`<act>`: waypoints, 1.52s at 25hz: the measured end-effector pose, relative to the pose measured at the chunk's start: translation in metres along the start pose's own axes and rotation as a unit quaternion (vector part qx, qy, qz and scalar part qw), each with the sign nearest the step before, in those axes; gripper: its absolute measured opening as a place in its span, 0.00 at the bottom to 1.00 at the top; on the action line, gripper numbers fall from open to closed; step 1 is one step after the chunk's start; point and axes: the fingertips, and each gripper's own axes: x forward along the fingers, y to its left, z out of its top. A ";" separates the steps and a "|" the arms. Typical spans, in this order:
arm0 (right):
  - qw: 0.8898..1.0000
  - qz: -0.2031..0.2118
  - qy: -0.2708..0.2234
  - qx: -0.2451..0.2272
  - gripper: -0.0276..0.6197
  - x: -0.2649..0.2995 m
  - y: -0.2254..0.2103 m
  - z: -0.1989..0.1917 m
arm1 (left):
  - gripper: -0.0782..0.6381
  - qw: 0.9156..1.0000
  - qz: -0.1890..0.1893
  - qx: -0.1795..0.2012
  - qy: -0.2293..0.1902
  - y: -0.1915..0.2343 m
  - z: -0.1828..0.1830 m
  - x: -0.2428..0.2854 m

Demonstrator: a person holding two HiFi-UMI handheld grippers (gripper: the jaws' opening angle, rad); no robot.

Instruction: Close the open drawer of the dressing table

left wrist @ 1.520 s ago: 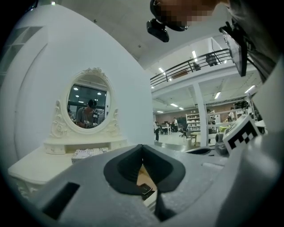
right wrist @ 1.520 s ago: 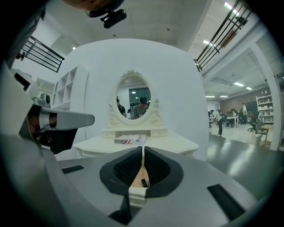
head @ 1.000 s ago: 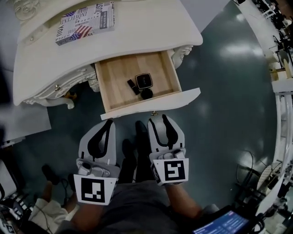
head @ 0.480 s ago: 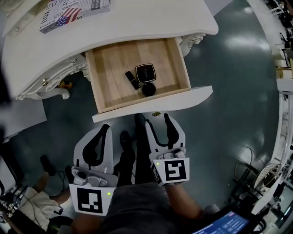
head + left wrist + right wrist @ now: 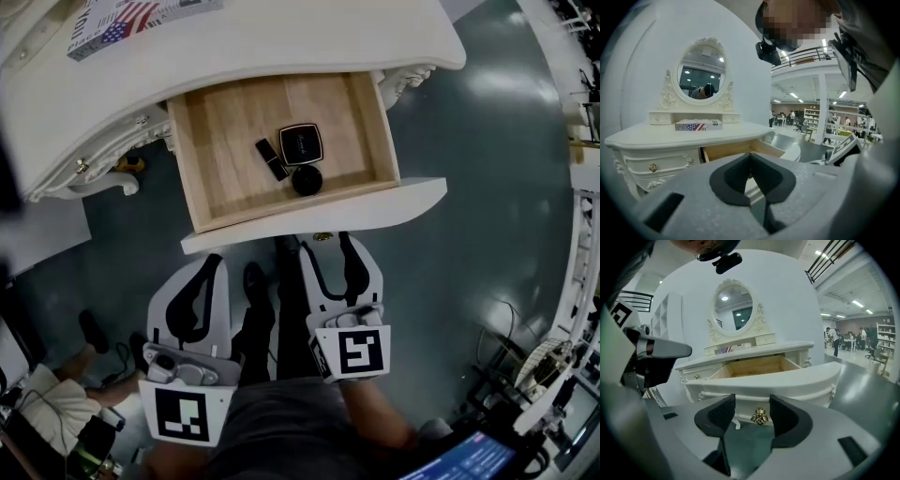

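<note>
The white dressing table (image 5: pixel 281 47) has its wooden drawer (image 5: pixel 216 141) pulled out. Inside lie a black compact (image 5: pixel 300 142), a lipstick (image 5: pixel 272 159) and a round black lid (image 5: pixel 307 179). The drawer's curved white front (image 5: pixel 375 206) carries a gold knob (image 5: pixel 322 236). My right gripper (image 5: pixel 325 247) is open just before that knob. In the right gripper view the knob (image 5: pixel 760 416) shows between the spread pads of the right gripper (image 5: pixel 752 404), which do not touch it. My left gripper (image 5: pixel 214 262) hangs shut and empty, left of the knob. The left gripper (image 5: pixel 750 157) points at the drawer's side (image 5: pixel 726 151).
A flag-printed box (image 5: pixel 131 19) lies on the tabletop below the oval mirror (image 5: pixel 703 75). The person's shoes (image 5: pixel 255 281) stand on the dark floor under the drawer front. Cables and clutter (image 5: pixel 56 403) lie at the lower left, and a white rail (image 5: pixel 574 187) curves along the right.
The right gripper's jaws have spread wider. Both grippers have sunk a little, and the drawer now shows larger and higher in the head view. The drawer itself has not moved.
</note>
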 end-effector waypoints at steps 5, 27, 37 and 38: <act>1.000 0.005 0.003 -0.005 0.35 0.006 -0.001 0.002 | 0.13 1.000 0.005 -0.002 -0.001 0.001 0.000 0.001; 1.000 0.001 0.008 -0.020 0.35 0.016 -0.005 0.011 | 0.13 1.000 0.010 -0.010 0.001 0.004 0.005 0.010; 1.000 0.004 0.011 -0.025 0.35 0.026 -0.007 0.017 | 0.13 1.000 0.019 -0.011 0.000 0.012 0.009 0.016; 1.000 0.005 0.012 -0.025 0.35 0.027 -0.007 0.017 | 0.13 1.000 0.019 -0.012 -0.001 0.012 0.009 0.016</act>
